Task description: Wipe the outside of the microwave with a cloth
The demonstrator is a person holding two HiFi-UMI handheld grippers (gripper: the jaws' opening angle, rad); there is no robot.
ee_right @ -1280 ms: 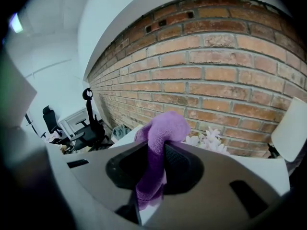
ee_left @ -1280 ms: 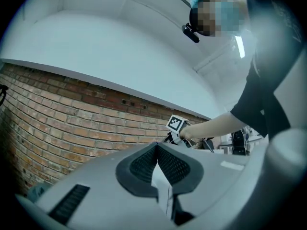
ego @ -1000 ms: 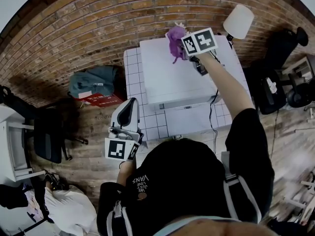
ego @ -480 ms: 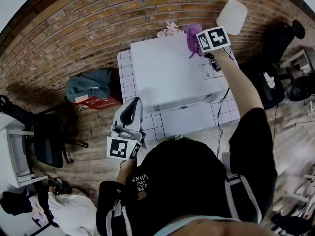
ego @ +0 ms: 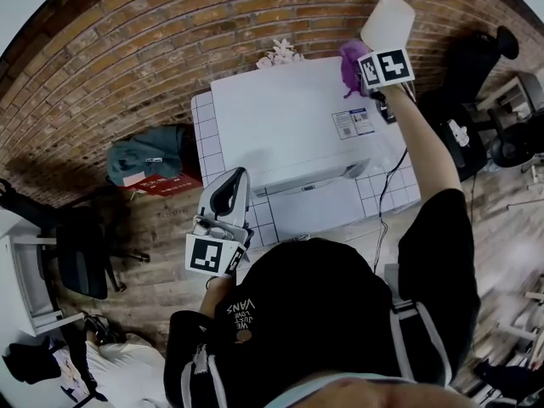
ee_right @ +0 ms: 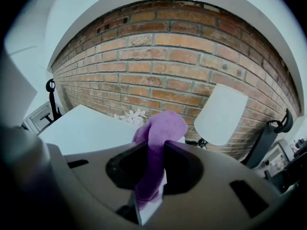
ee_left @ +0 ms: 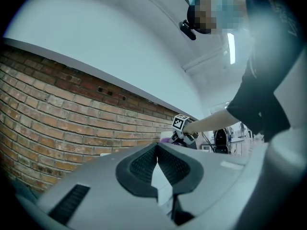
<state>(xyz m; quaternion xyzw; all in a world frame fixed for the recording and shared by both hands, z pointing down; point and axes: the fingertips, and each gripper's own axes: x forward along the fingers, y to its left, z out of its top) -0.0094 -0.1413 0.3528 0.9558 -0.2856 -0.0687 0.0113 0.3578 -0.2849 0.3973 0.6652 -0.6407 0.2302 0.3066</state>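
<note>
Purple cloth [ee_right: 158, 128] clamped in right claw [ee_right: 152, 174], arm outstretched over microwave [ego: 289, 117].

Our right arm [ego: 421, 155] reaches far forward and nearly straight. Its right tool [ego: 361, 68] is at full stretch, jaws clamped on the cloth [ee_right: 158, 128], a fold of which bulges out past the tips. We hold our left tool [ego: 229, 185] low and close to the body, pointing forward, its jaws together with nothing between them.

wall [ego: 170, 24]: brick | floor [ego: 157, 228]: wood planks | lamp [ego: 387, 19]: white shade | chair [ego: 81, 245]: black, perhaps office
</note>
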